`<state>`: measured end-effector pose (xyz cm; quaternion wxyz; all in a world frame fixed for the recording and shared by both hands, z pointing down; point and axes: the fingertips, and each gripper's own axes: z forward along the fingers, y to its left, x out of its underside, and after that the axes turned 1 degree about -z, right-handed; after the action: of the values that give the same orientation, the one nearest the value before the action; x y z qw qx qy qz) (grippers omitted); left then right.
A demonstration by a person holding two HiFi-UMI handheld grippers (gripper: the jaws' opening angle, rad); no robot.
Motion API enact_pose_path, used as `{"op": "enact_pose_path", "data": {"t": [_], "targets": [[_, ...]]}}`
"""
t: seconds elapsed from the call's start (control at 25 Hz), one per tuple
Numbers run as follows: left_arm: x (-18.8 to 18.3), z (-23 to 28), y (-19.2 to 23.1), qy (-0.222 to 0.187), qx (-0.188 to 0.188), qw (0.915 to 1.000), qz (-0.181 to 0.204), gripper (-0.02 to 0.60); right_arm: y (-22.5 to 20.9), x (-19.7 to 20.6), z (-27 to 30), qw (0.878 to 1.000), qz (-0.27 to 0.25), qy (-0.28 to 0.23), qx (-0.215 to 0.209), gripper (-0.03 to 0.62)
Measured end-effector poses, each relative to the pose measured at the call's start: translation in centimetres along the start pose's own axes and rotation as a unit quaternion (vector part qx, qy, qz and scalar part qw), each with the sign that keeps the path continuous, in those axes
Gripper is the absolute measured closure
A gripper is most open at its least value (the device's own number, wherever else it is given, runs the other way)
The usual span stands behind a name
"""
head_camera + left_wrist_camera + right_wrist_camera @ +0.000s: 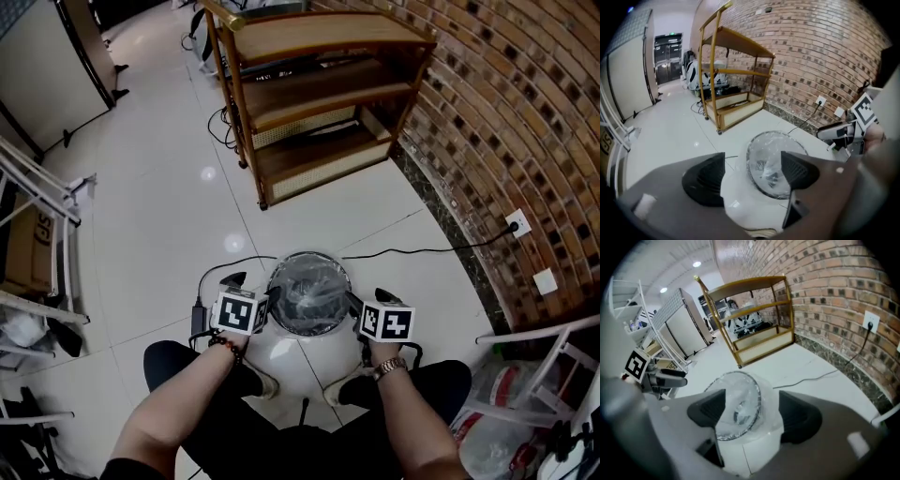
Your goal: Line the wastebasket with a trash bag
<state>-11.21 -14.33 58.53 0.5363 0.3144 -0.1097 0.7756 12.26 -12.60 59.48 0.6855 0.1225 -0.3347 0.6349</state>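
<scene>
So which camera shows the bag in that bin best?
The head view: it looks straight down into the wastebasket, showing the clear trash bag across nearly the whole opening. The left gripper view shows it nearer but partly behind a jaw; the right gripper view sees it slanted.

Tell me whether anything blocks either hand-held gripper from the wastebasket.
Nothing visible does. The left hand-held gripper and right hand-held gripper hover open on either side of the wastebasket, whose rim the trash bag already covers; only air lies between.
</scene>
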Motion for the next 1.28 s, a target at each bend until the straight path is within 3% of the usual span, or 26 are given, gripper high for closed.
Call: {"op": "enact_pose_path", "data": {"t": [0.2,0.36,0.44,0.56,0.64,0.76,1.0,1.28], "targets": [[-4.2,-3.2,-4.8,-0.072,0.029,0.9903,0.115,0.234,3.8,-4.0,-2.9,0.996,-0.055,-0.06,-0.037,0.248],[-5.7,-5.1,-7.8,-0.108,0.047,0.977,0.178,0.286,6.8,-5.0,-4.7,0.989,-0.106,-0.085,-0.055,0.348],[-6.2,-5.9,-9.0,-0.121,0.062,0.9717,0.193,0.329,8.5,-5.2,-5.5,0.983,-0.135,-0.104,-0.074,0.44],[-6.1,-6.7,-10.5,-0.13,0.084,0.968,0.198,0.397,10.3,-5.1,-6.5,0.974,-0.163,-0.129,-0.091,0.594],[-5.8,-7.2,-11.3,-0.139,0.095,0.9657,0.198,0.444,11.0,-4.6,-6.7,0.972,-0.17,-0.133,-0.098,0.594],[-5.6,-7.6,-12.3,-0.16,0.1,0.9624,0.196,0.579,11.7,-3.4,-6.6,0.97,-0.179,-0.127,-0.104,0.594],[-3.4,-7.3,-14.2,-0.162,0.109,0.9624,0.188,0.58,13.1,-0.9,-6.7,0.964,-0.212,-0.117,-0.106,0.594],[-2.2,-7.0,-14.6,-0.159,0.102,0.9657,0.179,0.58,13.3,-0.9,-7.4,0.962,-0.221,-0.123,-0.101,0.594]]}}
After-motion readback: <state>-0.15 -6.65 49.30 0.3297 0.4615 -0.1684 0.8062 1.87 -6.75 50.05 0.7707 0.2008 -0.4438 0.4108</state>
